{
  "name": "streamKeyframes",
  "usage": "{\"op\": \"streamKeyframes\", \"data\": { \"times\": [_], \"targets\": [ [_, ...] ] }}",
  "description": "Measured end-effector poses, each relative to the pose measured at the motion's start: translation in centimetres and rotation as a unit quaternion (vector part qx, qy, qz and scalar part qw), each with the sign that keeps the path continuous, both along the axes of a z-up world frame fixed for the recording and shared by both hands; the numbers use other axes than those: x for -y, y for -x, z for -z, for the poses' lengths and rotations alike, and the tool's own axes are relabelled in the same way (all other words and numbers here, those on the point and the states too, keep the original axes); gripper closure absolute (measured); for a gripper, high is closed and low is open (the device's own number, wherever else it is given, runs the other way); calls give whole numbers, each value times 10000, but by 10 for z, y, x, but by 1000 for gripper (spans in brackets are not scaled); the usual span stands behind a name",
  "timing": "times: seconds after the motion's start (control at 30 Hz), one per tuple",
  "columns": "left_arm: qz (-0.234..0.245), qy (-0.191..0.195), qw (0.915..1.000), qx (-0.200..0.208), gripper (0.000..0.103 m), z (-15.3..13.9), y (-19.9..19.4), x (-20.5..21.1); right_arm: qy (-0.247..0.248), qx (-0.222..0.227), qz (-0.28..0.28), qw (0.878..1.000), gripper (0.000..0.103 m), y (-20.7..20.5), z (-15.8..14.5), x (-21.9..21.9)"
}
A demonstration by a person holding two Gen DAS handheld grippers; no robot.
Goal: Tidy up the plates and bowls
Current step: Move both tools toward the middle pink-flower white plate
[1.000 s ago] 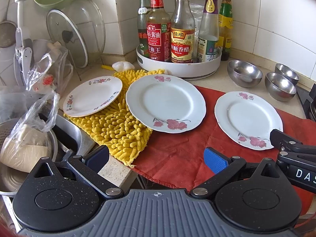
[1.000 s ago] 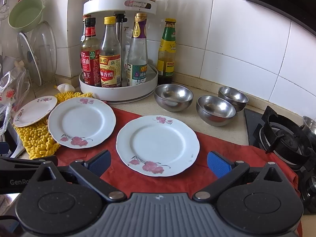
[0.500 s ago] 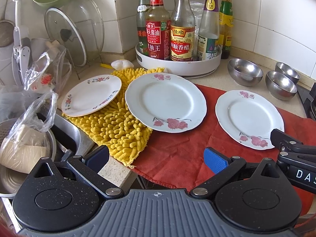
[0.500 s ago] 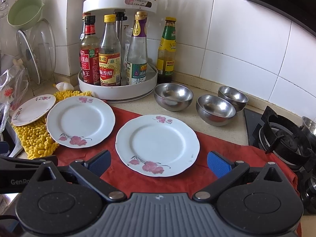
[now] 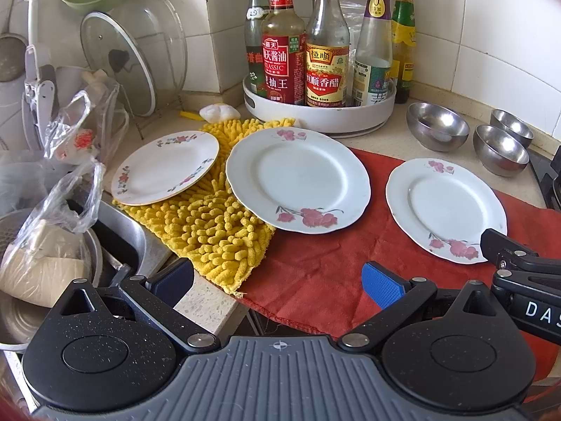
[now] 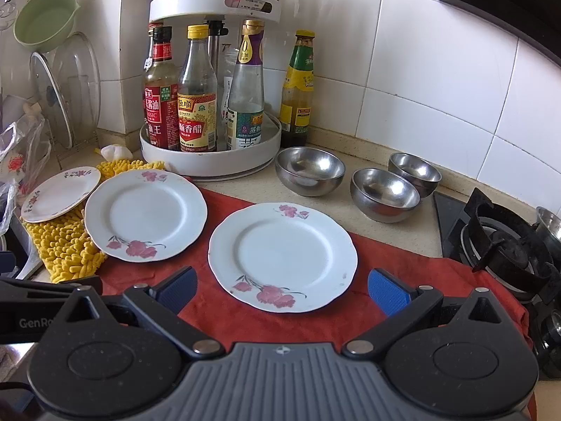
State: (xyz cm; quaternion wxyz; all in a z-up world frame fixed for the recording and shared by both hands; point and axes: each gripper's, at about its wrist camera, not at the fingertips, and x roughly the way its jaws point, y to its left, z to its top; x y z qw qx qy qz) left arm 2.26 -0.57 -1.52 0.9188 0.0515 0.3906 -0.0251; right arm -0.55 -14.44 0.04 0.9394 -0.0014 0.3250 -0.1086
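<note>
Three white flowered plates lie on the counter: a small plate point(image 5: 164, 166) point(image 6: 60, 193) on the yellow mat at left, a middle plate point(image 5: 297, 179) point(image 6: 145, 214) half on the mat, and a right plate point(image 5: 446, 209) point(image 6: 282, 256) on the red cloth. Three steel bowls stand behind: a large bowl point(image 5: 437, 130) point(image 6: 310, 170) and two smaller bowls point(image 5: 500, 149) point(image 6: 385, 193), point(image 5: 512, 127) point(image 6: 414, 173). My left gripper point(image 5: 277, 282) hovers open in front of the middle plate. My right gripper point(image 6: 282, 289) hangs open just before the right plate. Both hold nothing.
A white turntable rack point(image 5: 319, 114) point(image 6: 210, 151) of sauce bottles stands at the back. Sink point(image 5: 115, 231) with bags and pots lies at left, glass lids point(image 5: 129, 52) lean behind it. A gas hob point(image 6: 505, 245) sits at right. The red cloth point(image 5: 315, 270) overhangs the counter edge.
The left wrist view has shifted slightly, with the plates sitting a touch higher and leftward in frame. Nothing on the counter has moved; both grippers stay open.
</note>
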Motion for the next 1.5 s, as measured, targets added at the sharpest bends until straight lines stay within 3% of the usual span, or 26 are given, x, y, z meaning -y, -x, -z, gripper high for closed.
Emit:
{"op": "streamKeyframes", "data": {
  "times": [0.97,1.5],
  "targets": [
    [-91,70,9997,-203,0,10,-7,0,112,-207,-101,9997,1,-11,6,-2],
    [96,131,9983,-557,0,26,-42,34,-119,-485,-17,9988,1,-50,27,61]
  ]
}}
